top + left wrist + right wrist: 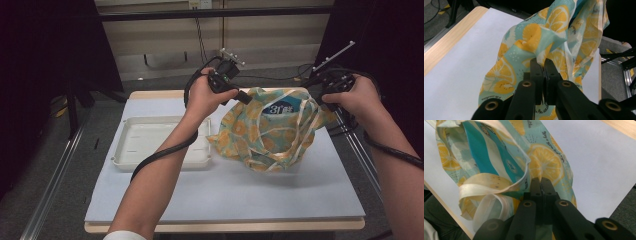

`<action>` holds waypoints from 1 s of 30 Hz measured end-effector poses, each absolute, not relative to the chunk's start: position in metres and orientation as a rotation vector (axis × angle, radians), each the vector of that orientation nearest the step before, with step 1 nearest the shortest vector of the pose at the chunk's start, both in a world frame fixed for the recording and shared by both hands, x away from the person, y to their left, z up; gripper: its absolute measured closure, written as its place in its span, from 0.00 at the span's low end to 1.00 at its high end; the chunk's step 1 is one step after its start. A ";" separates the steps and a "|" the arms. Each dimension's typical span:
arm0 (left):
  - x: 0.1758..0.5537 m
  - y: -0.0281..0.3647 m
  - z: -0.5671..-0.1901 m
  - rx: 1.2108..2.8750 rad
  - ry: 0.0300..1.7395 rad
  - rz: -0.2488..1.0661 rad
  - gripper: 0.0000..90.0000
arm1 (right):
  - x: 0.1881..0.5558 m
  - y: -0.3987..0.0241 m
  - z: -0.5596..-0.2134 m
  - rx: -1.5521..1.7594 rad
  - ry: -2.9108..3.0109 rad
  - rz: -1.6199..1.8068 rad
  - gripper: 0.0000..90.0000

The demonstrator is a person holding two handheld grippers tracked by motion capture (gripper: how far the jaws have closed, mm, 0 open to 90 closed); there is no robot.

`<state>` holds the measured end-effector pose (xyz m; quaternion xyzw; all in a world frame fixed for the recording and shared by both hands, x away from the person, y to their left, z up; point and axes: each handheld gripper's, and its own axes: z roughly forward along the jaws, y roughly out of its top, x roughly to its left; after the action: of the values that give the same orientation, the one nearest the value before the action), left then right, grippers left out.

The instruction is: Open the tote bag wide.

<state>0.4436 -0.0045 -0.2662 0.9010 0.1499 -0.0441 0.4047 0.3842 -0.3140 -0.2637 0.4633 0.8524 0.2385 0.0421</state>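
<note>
a: what's going on with that lemon-print bag (265,132)?

b: the person's got it lifted by its top edge, one side in each tool. the left tongs (543,65) are clamped together on a fold of the cloth, and the right tongs (540,182) are pinched shut on the rim by the opening.

a: is it off the worktop (225,195)?

b: partly. the bottom seems to rest on the white sheet, just right of the white tray (150,150), though from above it's hard to be sure.

a: so which step is this?

b: holding the mouth open, i'd say. next the two hands need to draw apart and keep both grips firm, so the opening stays wide and the cloth doesn't slip out.
</note>
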 end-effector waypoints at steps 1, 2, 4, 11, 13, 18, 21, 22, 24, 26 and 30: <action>0.444 -0.003 -0.264 2.263 0.392 -0.128 0.99 | 0.384 -0.314 -0.264 1.422 2.606 0.735 1.00; 0.444 -0.001 -0.262 2.242 0.398 -0.134 0.99 | 0.384 -0.315 -0.264 1.416 2.610 0.736 1.00; 0.444 0.003 -0.256 2.221 0.395 -0.135 0.99 | 0.384 -0.316 -0.264 1.419 2.609 0.740 1.00; 0.453 0.001 -0.238 2.188 0.412 -0.095 1.00 | 0.384 -0.317 -0.263 1.410 2.618 0.744 1.00; 0.458 -0.004 -0.241 2.177 0.431 -0.087 1.00 | 0.383 -0.317 -0.263 1.412 2.616 0.737 1.00; 0.467 -0.016 -0.255 2.212 0.470 -0.129 1.00 | 0.383 -0.318 -0.265 1.405 2.616 0.736 0.99; 0.467 -0.019 -0.260 2.225 0.463 -0.157 1.00 | 0.383 -0.319 -0.265 1.396 2.608 0.733 0.93; 0.467 -0.020 -0.260 2.233 0.454 -0.153 1.00 | 0.382 -0.319 -0.264 1.390 2.613 0.729 0.91; 0.466 -0.020 -0.259 2.233 0.452 -0.153 1.00 | 0.381 -0.319 -0.262 1.386 2.606 0.716 0.85; 0.465 -0.019 -0.258 2.234 0.456 -0.151 1.00 | 0.380 -0.321 -0.259 1.372 2.596 0.697 0.81; 0.464 -0.017 -0.260 2.239 0.456 -0.153 1.00 | 0.377 -0.322 -0.253 1.371 2.583 0.671 0.72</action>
<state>0.4644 -0.0174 -0.2599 0.8903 0.1815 -0.0610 0.4132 0.3771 -0.3220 -0.2529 0.4558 0.8588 0.2231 0.0704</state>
